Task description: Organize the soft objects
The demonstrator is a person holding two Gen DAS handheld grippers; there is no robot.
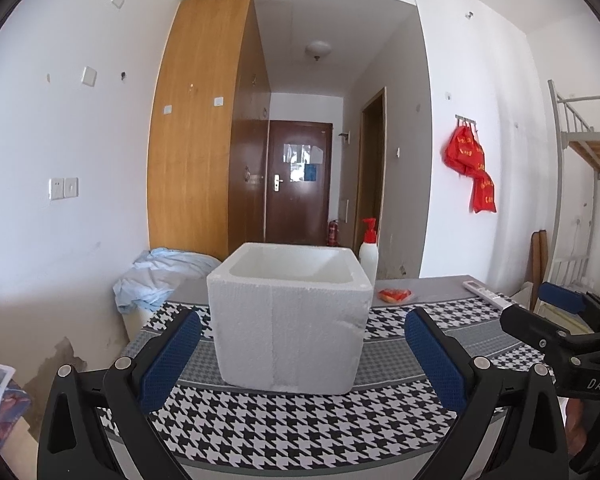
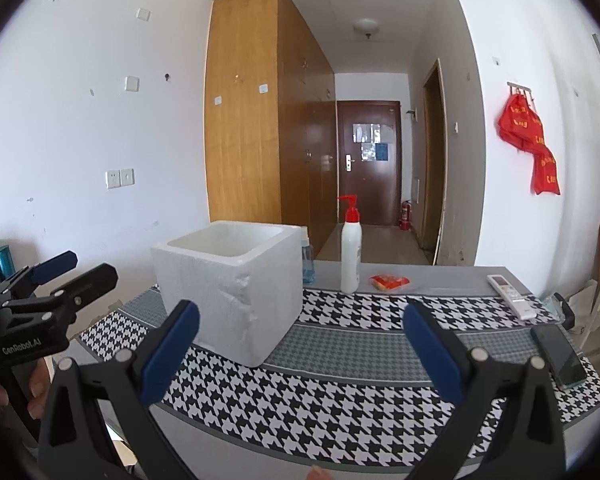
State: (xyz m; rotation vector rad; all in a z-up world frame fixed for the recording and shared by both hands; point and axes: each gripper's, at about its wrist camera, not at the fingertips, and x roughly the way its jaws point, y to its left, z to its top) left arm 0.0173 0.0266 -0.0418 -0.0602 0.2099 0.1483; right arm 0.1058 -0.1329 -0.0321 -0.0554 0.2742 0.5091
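A white foam box (image 1: 290,316) stands open-topped on the houndstooth tablecloth (image 1: 300,420); it also shows in the right wrist view (image 2: 228,288). What lies inside it is hidden. A small red soft packet (image 1: 395,295) lies on the table behind the box, also in the right wrist view (image 2: 390,282). My left gripper (image 1: 302,354) is open and empty, just in front of the box. My right gripper (image 2: 300,356) is open and empty, to the right of the box. Each gripper shows at the edge of the other's view.
A white pump bottle with a red top (image 2: 350,250) and a blue bottle (image 2: 308,264) stand behind the box. A white remote (image 2: 510,290) and a dark phone (image 2: 558,354) lie at the table's right. Crumpled blue cloth (image 1: 156,276) sits past the table's left.
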